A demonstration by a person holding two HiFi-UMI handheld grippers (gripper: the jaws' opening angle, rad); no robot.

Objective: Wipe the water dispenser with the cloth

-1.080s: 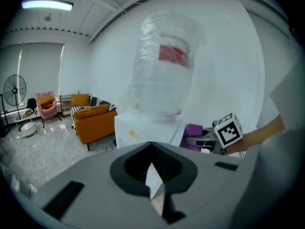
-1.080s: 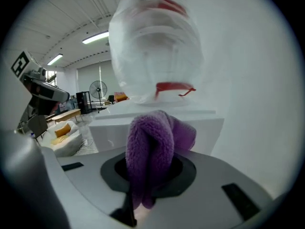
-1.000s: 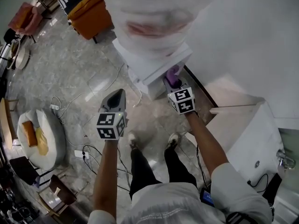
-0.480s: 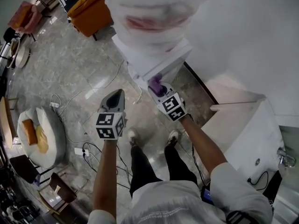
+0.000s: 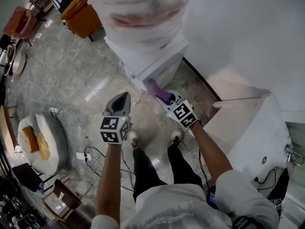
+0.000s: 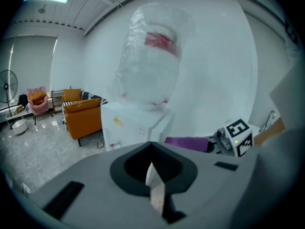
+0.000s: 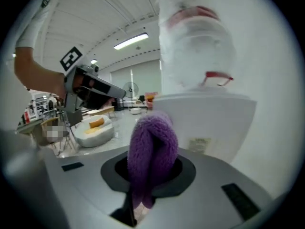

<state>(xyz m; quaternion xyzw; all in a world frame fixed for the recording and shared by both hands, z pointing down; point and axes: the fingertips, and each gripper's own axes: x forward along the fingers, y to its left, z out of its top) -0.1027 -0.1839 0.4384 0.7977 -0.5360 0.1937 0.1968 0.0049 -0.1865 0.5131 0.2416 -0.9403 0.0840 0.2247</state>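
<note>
The white water dispenser (image 5: 143, 61) stands against the wall, with a plastic-wrapped bottle (image 5: 143, 8) on top. My right gripper (image 5: 166, 98) is shut on a purple cloth (image 5: 157, 90), held just below the dispenser's near corner; whether the cloth touches the body is unclear. In the right gripper view the cloth (image 7: 151, 151) bulges out of the jaws in front of the dispenser (image 7: 205, 123). My left gripper (image 5: 121, 100) hangs shut and empty to the left, over the floor. From the left gripper view the dispenser (image 6: 136, 123) and the cloth (image 6: 188, 143) lie ahead.
An orange sofa (image 5: 78, 13) stands at the back left. A white beanbag (image 5: 40, 140) with yellow cushions lies at the left. Cables (image 5: 95, 156) run over the marble floor near the person's feet (image 5: 133, 140). A white cabinet (image 5: 252, 137) is at the right.
My right gripper has carried the purple cloth leftward and down, off the dispenser's side toward its near corner. The left gripper has hardly moved.
</note>
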